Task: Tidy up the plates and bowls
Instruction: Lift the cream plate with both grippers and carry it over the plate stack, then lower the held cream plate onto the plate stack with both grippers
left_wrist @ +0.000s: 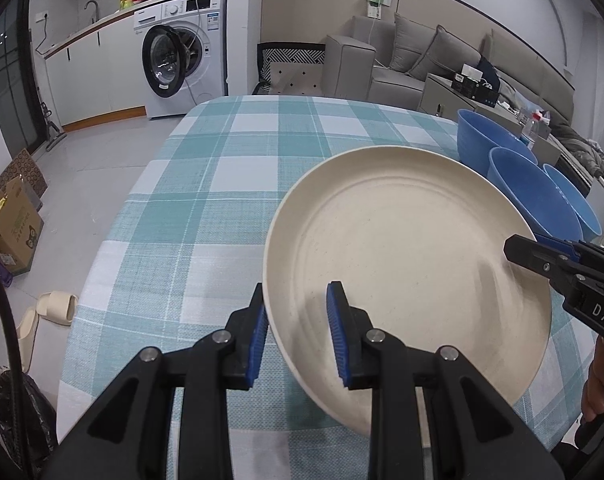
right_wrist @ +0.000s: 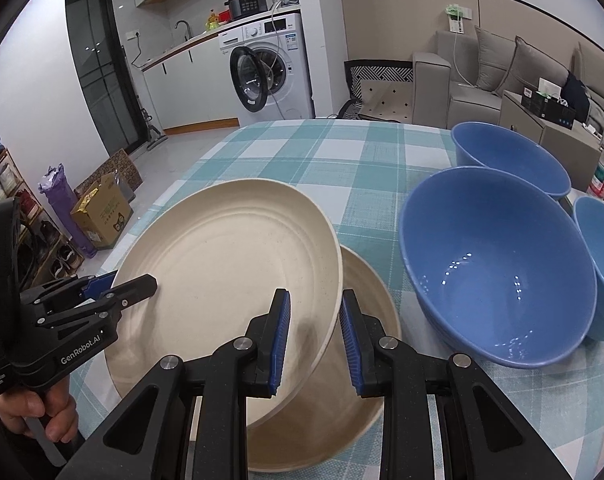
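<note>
Left wrist view: the left gripper [left_wrist: 297,336] has its two blue-padded fingers [left_wrist: 338,336] set apart, one on each side of the near rim of a cream plate [left_wrist: 406,256]. The rim runs between them, and whether the pads press it I cannot tell. The plate is tilted, its far edge toward three blue bowls [left_wrist: 514,184] beyond and to the right of the fingers. The right gripper [left_wrist: 542,260] reaches in at the plate's right edge. Below lies the desk [left_wrist: 205,200] with its teal checked cloth.

Right wrist view: the right gripper [right_wrist: 314,336] straddles the right rim of the upper plate [right_wrist: 229,264], one finger inside the rim, one outside, with a gap showing, so a firm grip is not certain. Under that plate, just ahead of the fingers, a second cream plate [right_wrist: 366,344] lies flat on the desk [right_wrist: 342,152]. The left gripper [right_wrist: 117,284] meets the upper plate's left edge. The largest blue bowl [right_wrist: 498,264] sits right of the fingers, two more behind and beside it.
</note>
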`<state>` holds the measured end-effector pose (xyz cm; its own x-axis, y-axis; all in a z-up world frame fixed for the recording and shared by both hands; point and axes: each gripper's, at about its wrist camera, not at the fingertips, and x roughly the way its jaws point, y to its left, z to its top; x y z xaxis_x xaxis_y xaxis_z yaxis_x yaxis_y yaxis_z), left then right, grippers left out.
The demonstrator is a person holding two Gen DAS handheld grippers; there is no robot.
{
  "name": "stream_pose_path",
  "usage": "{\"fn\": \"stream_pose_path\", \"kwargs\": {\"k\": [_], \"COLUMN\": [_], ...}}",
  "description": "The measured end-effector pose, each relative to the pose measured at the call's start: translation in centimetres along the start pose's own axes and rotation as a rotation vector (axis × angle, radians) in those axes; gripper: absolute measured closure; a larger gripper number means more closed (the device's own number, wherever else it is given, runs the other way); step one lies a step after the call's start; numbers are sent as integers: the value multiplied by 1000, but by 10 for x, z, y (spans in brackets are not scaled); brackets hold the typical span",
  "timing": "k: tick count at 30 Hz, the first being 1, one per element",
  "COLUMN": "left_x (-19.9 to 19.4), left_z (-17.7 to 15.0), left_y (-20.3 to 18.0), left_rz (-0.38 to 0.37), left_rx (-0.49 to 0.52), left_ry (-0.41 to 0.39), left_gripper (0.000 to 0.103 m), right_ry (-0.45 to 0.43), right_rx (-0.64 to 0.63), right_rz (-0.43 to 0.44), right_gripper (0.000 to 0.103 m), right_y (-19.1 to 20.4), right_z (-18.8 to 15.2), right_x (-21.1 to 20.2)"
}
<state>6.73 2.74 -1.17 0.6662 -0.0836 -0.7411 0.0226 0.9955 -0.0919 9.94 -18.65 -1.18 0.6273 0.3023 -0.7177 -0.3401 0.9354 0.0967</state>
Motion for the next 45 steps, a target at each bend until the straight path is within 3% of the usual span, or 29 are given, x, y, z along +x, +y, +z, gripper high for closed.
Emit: {"fn": "stream_pose_path", "kwargs": {"k": [20,45], "left_x": [17,23], "left_z": [-7,-15], "left_y": [-34,-49], "left_rz": [2,106], "left_rx": [92,185], "left_ry": [34,25], "left_gripper": [77,73], "right_ry": [18,14], "right_rx": [41,-23], "right_rz": [-36,-82], "right_gripper": [77,76], "right_y": [-32,-24], "right_z": [-20,-34], "right_x": [1,5]}}
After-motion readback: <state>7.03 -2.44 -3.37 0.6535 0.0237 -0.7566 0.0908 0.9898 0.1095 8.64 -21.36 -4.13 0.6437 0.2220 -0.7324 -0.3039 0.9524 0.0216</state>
